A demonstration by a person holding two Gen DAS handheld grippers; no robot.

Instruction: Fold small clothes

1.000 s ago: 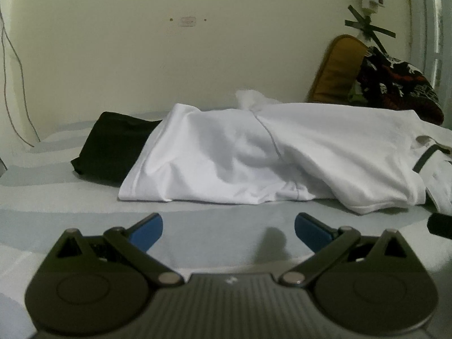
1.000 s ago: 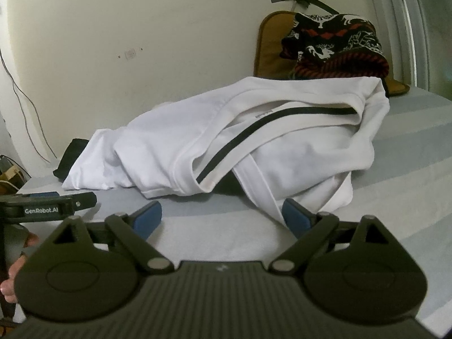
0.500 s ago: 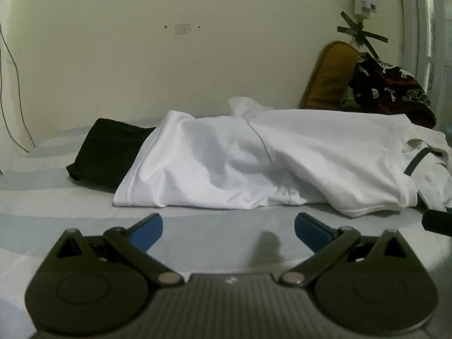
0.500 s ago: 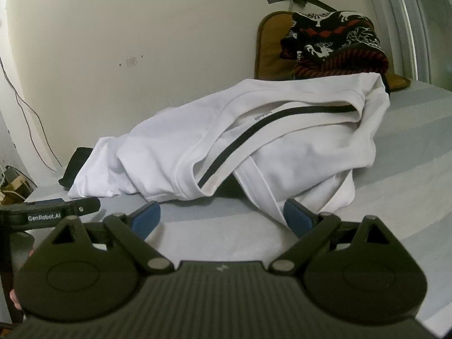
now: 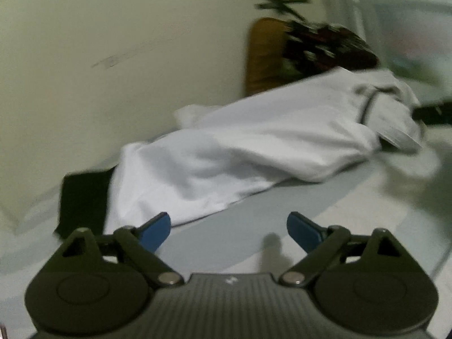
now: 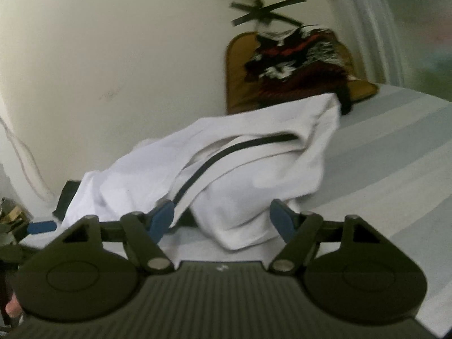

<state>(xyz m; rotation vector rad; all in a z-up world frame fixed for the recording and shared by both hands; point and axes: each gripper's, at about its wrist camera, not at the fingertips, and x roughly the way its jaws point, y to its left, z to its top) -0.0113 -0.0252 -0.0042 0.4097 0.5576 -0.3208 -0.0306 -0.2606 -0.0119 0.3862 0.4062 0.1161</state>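
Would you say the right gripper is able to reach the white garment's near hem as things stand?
Probably yes. The right gripper is open and the white garment hangs between its fingers, with only bare bedsheet around; nothing blocks it.

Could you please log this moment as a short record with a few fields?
surface: striped bed sheet
main item: white garment with a black stripe, crumpled, unfolded
beside it: black cloth, partly under the garment's edge
by the wall: patterned dark garment on a brown cushion
left hand-held gripper: open, empty
right hand-held gripper: open, at the garment's near edge
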